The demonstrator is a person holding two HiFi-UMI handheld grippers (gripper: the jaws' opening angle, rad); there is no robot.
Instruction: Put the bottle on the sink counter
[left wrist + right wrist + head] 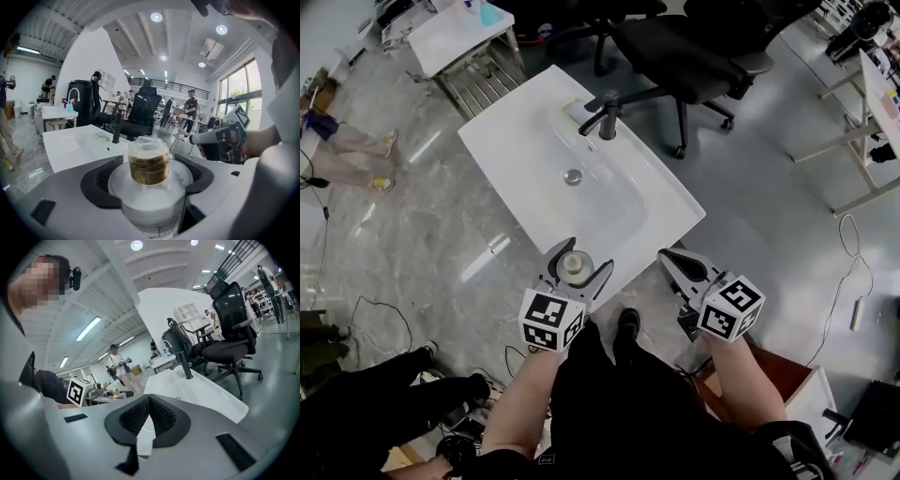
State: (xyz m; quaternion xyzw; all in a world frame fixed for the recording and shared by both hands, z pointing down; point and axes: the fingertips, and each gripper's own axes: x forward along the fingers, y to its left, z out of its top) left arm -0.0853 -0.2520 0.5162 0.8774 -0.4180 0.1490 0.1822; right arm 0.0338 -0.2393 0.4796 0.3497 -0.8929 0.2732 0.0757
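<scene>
A white bottle [575, 269] with a gold cap [149, 163] stands upright between the jaws of my left gripper [574, 266], which is shut on it, just off the near edge of the white sink counter [675, 202]. The same bottle [150, 197] fills the middle of the left gripper view, with the counter [75, 145] beyond it. My right gripper [677, 262] hovers to the right by the counter's near corner, jaws together with nothing between them. In the right gripper view the closed gripper [147, 420] points at the counter [197, 390].
A dark faucet [607, 115] stands at the far side of the basin, whose drain [573, 176] sits at its middle. A black office chair [694, 56] is behind the sink. A white table [459, 33] stands at the far left. Cables [375, 314] lie on the floor.
</scene>
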